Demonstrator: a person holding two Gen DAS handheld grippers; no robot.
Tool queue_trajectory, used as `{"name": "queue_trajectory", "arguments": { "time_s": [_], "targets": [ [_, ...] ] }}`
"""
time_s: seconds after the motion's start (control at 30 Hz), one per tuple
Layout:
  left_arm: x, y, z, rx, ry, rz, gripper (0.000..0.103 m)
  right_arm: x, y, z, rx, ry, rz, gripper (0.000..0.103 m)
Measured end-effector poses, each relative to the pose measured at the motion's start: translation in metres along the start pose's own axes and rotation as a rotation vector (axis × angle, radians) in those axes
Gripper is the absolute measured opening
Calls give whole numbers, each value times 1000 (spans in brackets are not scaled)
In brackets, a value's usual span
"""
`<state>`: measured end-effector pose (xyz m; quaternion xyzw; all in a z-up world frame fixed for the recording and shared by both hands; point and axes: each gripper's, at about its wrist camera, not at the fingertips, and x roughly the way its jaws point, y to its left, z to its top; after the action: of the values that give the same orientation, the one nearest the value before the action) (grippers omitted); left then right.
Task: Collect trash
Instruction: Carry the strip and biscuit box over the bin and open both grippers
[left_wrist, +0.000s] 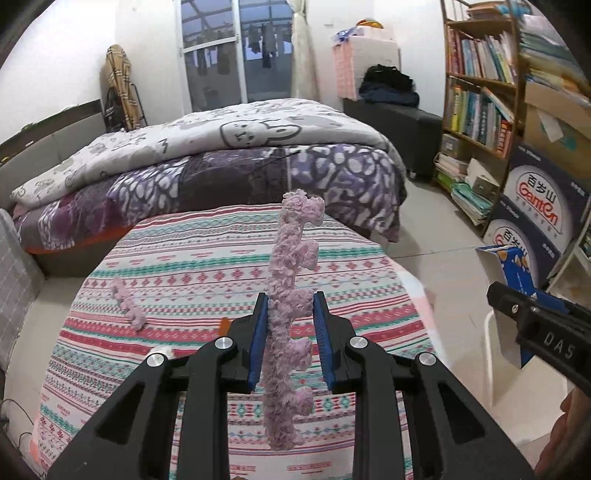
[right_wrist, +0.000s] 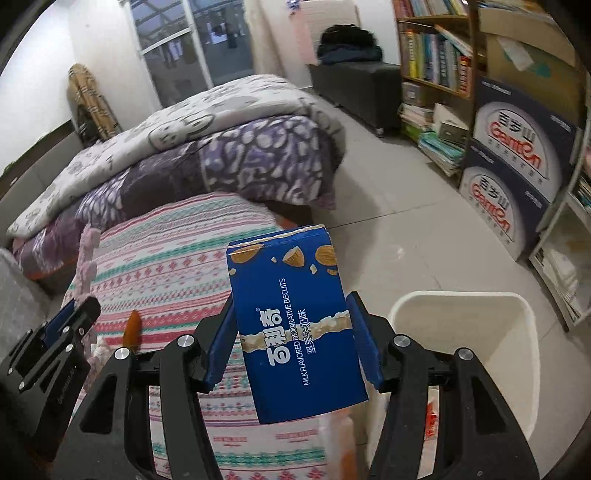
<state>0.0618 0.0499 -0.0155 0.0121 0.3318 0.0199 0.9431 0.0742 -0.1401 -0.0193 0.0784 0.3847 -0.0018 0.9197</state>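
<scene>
Left gripper (left_wrist: 289, 341) fills the near field of its own view, jaws clamped on a pink fuzzy strip (left_wrist: 290, 295). Strip stands roughly upright between the blue pads (left_wrist: 258, 343), long axis running along the fingers; its top end rises well past the tips and its lower end hangs below them. It is lifted clear of the striped cloth (left_wrist: 184, 273) covering the tabletop.

Right gripper (right_wrist: 291, 338), jaws clamped on the side faces of a blue biscuit box (right_wrist: 295, 325). Box held upright, long axis also along the fingers, torn-open end pointing away from the camera.

White bin (right_wrist: 480, 332) stands on the floor at the right edge of the tabletop, just right of the right gripper and lower than the box. Mouth open upward; something orange-red shows inside, too little of it visible to identify.

Key relation: the bin lies to the right of both loads. Right gripper is the nearer one, with the box just beside the bin's left rim. Left gripper sits over the middle of the tabletop and would have to cross rightward past the right gripper to reach the bin.

Remaining on the cloth: a second pink strip (left_wrist: 127, 304) toward the left edge, lying diagonally, and a small orange scrap (right_wrist: 132, 328) near the front.

Judgement: two items in hand, neither binned yet; box likely goes first.
</scene>
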Motion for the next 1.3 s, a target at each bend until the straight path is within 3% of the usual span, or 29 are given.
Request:
{"name": "queue_trajectory", "arguments": {
  "time_s": [0.73, 0.93, 1.3],
  "targets": [
    [-14, -106, -9, 153, -17, -164, 25, -32, -136, -1, 268, -39, -169, 56],
    [-24, -141, -16, 212, -28, -220, 25, -47, -168, -5, 332, -71, -241, 79],
    [-36, -204, -32, 300, -14, -327, 25, -69, -227, -15, 483, -103, -305, 92]
  ]
}}
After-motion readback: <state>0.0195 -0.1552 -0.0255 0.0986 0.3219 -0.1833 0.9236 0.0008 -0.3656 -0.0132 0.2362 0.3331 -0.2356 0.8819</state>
